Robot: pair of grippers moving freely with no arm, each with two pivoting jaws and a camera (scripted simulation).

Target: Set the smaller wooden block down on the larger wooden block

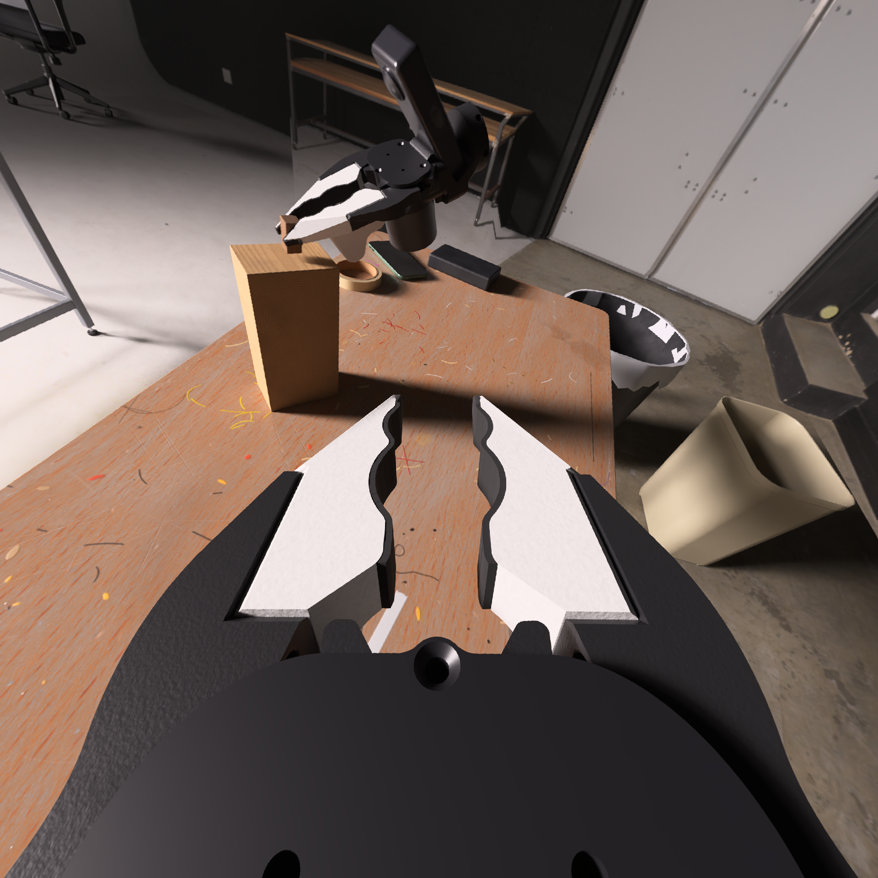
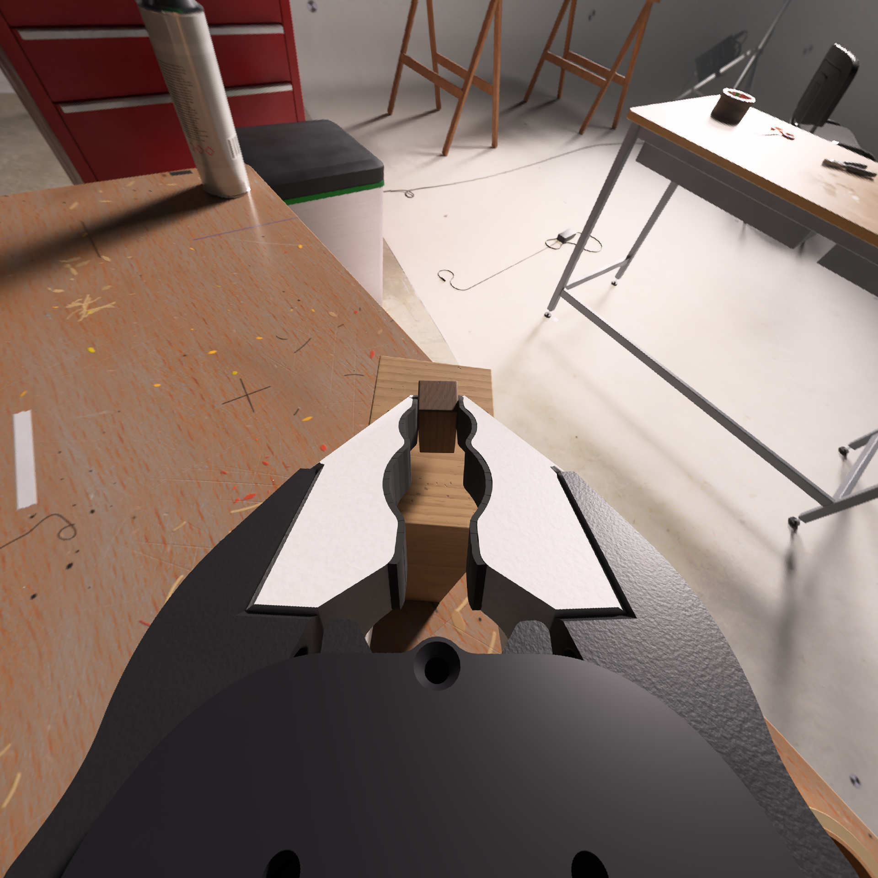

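Note:
The larger wooden block [image 1: 290, 328] stands upright on the wooden table [image 1: 451, 342], light tan. My right gripper [image 1: 289, 233] is shut on the smaller wooden block [image 1: 291, 236], a small dark brown piece, and holds it at the larger block's top; contact cannot be told. In the right wrist view the small block [image 2: 437, 418] sits between my right gripper's tips [image 2: 437, 404], over the larger block's top face [image 2: 434, 494]. My left gripper [image 1: 436, 404] is open and empty, low over the table, to the near right of the larger block.
A roll of tape [image 1: 358, 276], a phone [image 1: 401, 261], a dark box [image 1: 463, 266] and a dark cup [image 1: 413, 230] lie behind the block. A spray can [image 2: 199, 104] stands at the table's far corner. Two bins [image 1: 741, 480] stand on the floor beside the table.

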